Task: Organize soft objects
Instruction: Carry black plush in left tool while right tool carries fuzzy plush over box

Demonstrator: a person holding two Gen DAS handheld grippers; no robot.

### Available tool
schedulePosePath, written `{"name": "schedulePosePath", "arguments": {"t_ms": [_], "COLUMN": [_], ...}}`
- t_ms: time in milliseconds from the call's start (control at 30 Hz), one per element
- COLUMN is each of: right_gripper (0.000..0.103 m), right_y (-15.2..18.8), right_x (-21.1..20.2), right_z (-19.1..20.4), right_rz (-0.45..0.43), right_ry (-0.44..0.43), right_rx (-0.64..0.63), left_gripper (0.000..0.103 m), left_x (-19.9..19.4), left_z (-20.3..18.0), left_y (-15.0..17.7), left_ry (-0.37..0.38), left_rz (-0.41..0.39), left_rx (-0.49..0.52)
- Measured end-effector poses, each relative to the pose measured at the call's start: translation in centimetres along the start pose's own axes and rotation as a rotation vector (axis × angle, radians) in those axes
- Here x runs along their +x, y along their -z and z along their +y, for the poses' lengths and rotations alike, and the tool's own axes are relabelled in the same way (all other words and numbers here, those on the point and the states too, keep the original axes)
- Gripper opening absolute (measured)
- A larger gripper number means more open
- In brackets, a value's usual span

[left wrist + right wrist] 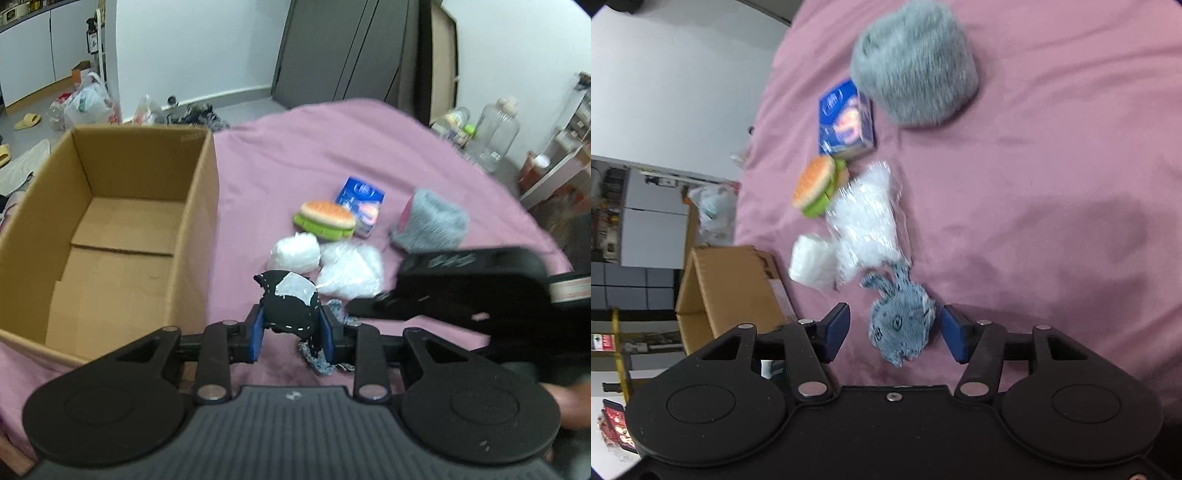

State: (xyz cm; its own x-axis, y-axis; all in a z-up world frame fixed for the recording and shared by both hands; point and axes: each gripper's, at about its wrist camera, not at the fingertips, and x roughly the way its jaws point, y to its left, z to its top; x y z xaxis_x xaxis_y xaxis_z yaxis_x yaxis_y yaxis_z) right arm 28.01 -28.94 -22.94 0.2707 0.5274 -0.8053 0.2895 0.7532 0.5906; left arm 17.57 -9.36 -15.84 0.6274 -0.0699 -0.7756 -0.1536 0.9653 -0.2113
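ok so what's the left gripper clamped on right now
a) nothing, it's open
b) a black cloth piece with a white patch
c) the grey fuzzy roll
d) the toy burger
b: the left gripper has its blue pads pressed against a black cloth piece with a white patch, while the toy burger and grey fuzzy roll lie farther off on the pink sheet.

Home: slippers [27, 120], shopping bags [86, 103] on floor.

White walls [192, 48] meet a grey floor [48, 110] littered with plastic bags [86, 101] (a yellow slipper [27, 120] too); dark panels [340, 48] lean behind the pink-covered bed [369, 147].
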Motion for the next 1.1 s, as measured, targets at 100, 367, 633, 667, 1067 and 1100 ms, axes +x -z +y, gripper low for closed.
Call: {"name": "schedulePosePath", "arguments": {"t_ms": [100,367,633,667,1067,1100], "right_gripper": [0.055,0.012,0.011,0.011,0.012,0.012], "right_y": [0.4,2.0,3.7,3.9,5.6,5.7], "right_x": [1.1,0.3,-2.2,-2.5,-4.5,-4.5], "right_z": [0.5,2.2,4.3,4.6,7.8,8.1], "right_rz": [0.032,-0.054,-0.118,-0.118,-0.154,-0.158], "right_ry": [0.023,0.068,0.033,0.015,-0.029,-0.033], "right_rx": [-0.012,-0.082,-0.149,-0.157,-0.262,-0.271], "left_gripper": [0.030,0.030,0.030,0.030,0.030,0.030], "left_x": [-1.3,-3.7,-5.1,-5.2,-6.6,-6.7], "left_z": [1.0,3.9,7.0,7.4,11.8,12.1], "left_y": [-0.3,-0.6,-1.0,-1.1,-2.7,-2.8], "left_ry": [0.019,0.050,0.055,0.056,0.026,0.020], "left_rz": [-0.027,-0.066,-0.090,-0.092,-0.129,-0.133], "left_rx": [-0.019,-0.077,-0.124,-0.128,-0.147,-0.146]}}
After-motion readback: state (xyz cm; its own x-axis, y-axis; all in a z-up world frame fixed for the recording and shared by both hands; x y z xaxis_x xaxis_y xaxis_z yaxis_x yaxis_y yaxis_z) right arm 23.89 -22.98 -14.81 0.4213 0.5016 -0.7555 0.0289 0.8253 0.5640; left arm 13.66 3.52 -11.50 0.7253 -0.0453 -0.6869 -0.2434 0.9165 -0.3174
